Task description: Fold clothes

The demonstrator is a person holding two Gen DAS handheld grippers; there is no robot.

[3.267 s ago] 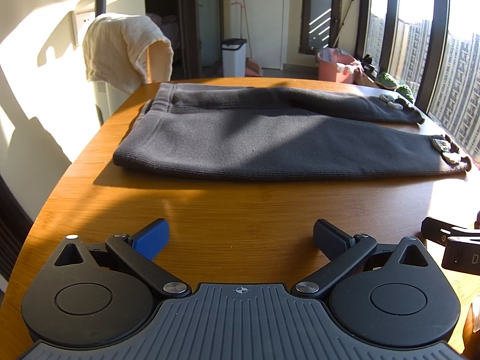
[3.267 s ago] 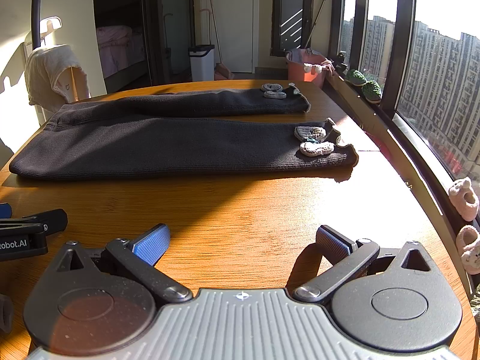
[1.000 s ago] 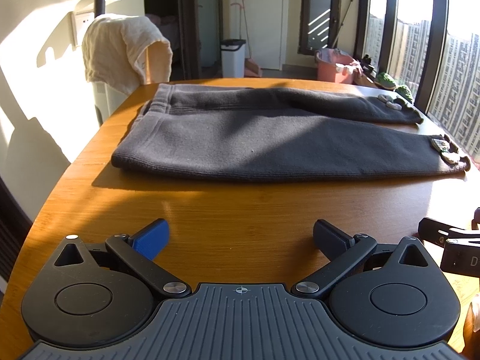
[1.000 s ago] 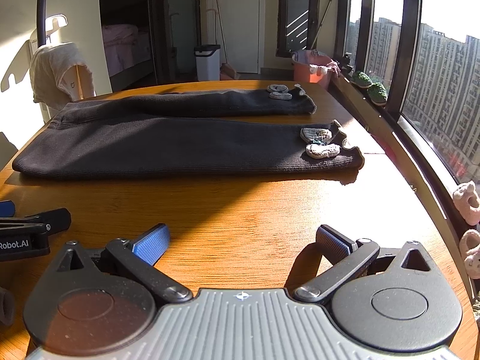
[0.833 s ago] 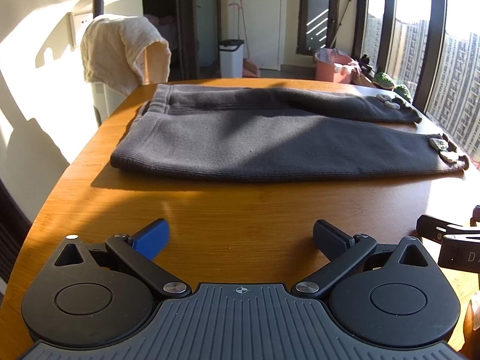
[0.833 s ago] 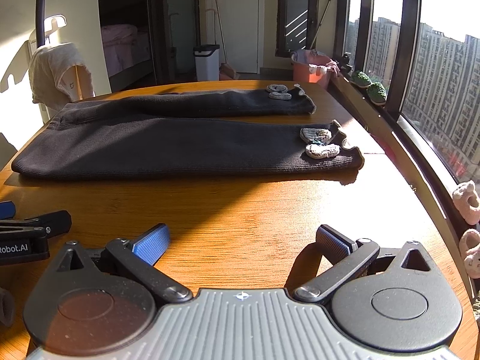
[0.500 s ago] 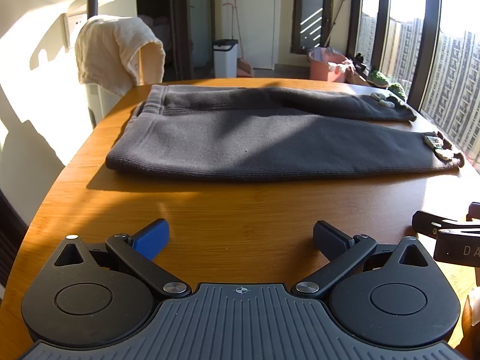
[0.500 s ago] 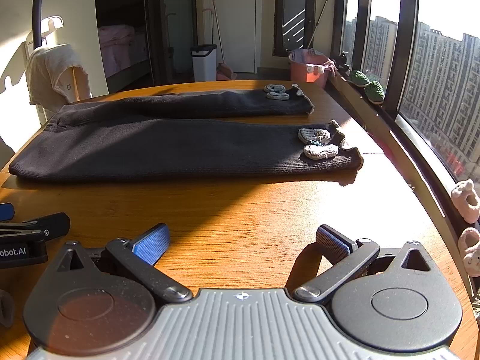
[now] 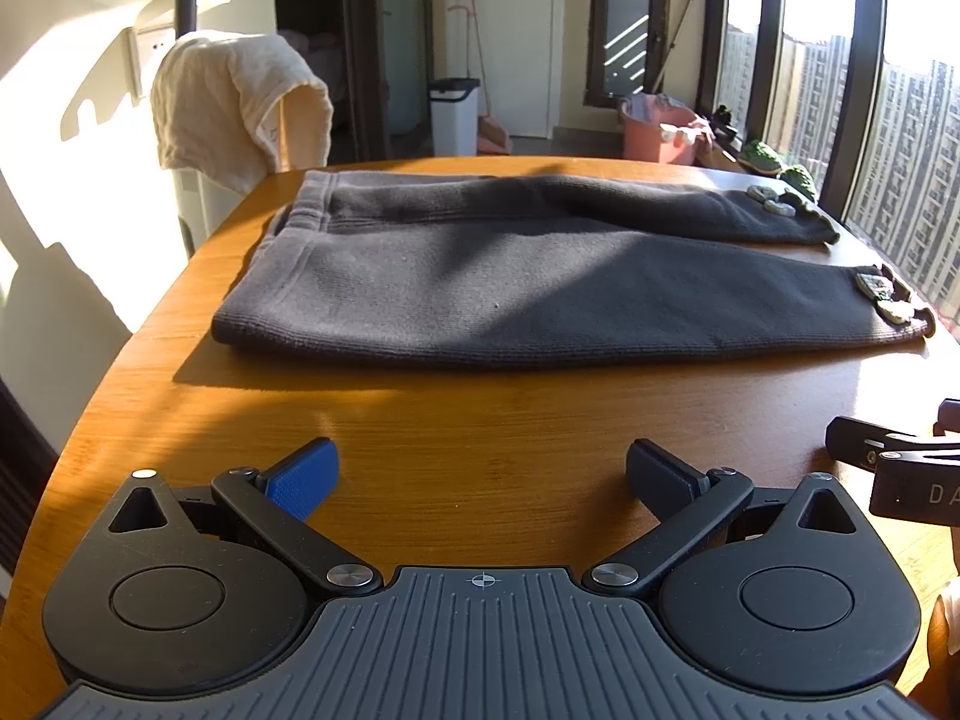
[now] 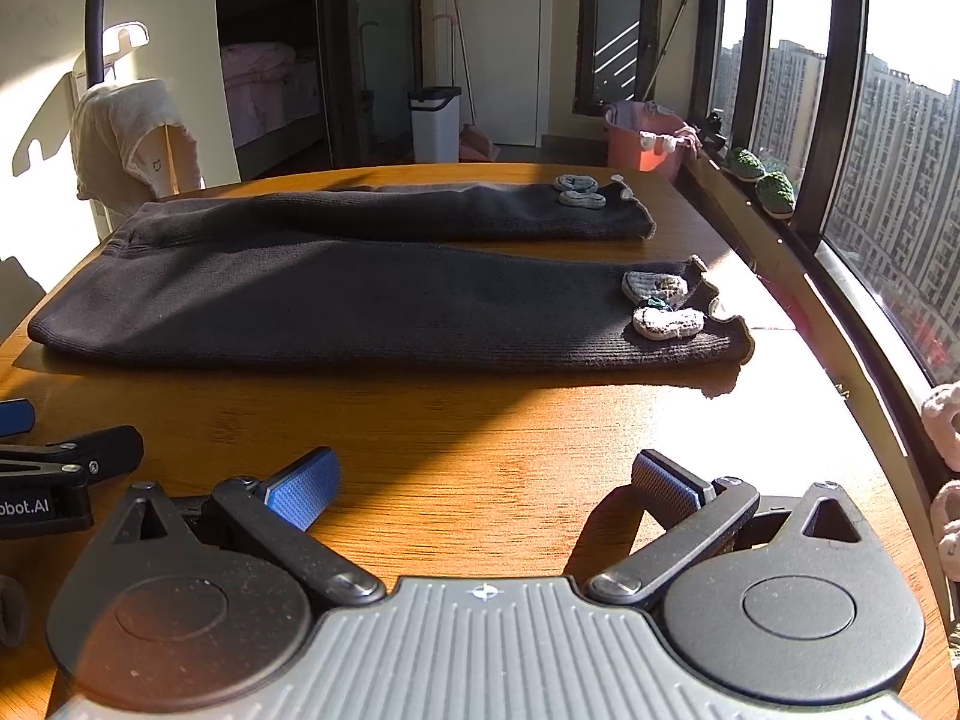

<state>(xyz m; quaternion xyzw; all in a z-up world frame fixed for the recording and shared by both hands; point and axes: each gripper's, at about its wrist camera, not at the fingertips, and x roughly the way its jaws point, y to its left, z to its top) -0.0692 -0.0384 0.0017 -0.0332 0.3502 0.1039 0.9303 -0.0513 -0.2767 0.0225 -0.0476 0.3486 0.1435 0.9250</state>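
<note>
- While both tools sit low over the bare wooden table [image 9: 480, 420], the dark grey trousers [image 9: 540, 282] lie flat across the middle of each frame, well apart from the fingers.
- Their long axis runs left to right: waistband [image 9: 300, 240] at frame left, cuffs [image 10: 690, 324] at frame right.
- Left gripper [image 9: 480, 468] has its jaws spread wide and holds nothing; it looks nearer the waistband.
- Right gripper [image 10: 486, 480] is likewise spread and empty, and looks nearer the cuffs.

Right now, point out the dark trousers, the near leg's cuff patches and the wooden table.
dark trousers [image 9: 480, 294], left wrist view, middle of the near leg.
cuff patches [image 10: 667, 321], right wrist view, the nearer pale patch.
wooden table [image 10: 510, 450], right wrist view, bare top.
</note>
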